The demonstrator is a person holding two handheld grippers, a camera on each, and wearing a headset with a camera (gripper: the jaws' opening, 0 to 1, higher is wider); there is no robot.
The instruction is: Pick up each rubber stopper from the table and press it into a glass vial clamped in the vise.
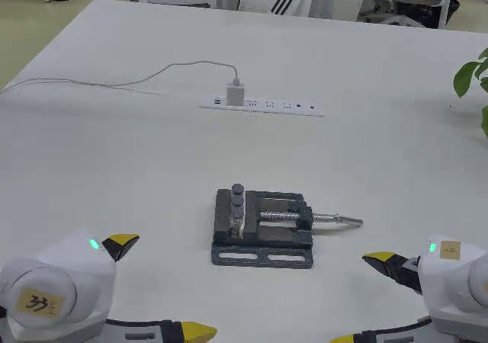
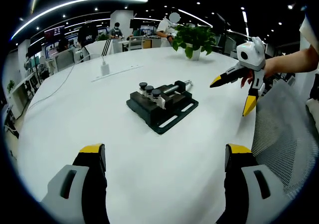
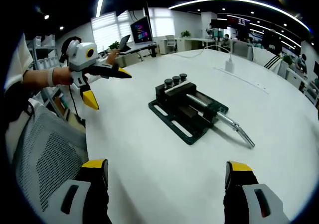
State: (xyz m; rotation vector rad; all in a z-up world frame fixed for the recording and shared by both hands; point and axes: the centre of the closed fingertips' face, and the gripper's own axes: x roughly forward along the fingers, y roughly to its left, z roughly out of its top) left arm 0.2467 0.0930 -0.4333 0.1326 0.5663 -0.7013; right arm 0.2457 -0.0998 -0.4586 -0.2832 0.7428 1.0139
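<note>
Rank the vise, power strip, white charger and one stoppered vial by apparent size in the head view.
1. vise.
2. power strip, though it lies farther from the camera.
3. charger and vial look about alike; unranked.

Left gripper (image 1: 162, 286) and right gripper (image 1: 360, 299) hover, jaws wide

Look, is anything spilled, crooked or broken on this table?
No, nothing stands out. Three glass vials stand upright in a row in the vise, each with a dark stopper on top, and nothing is spilled on the white table.
</note>
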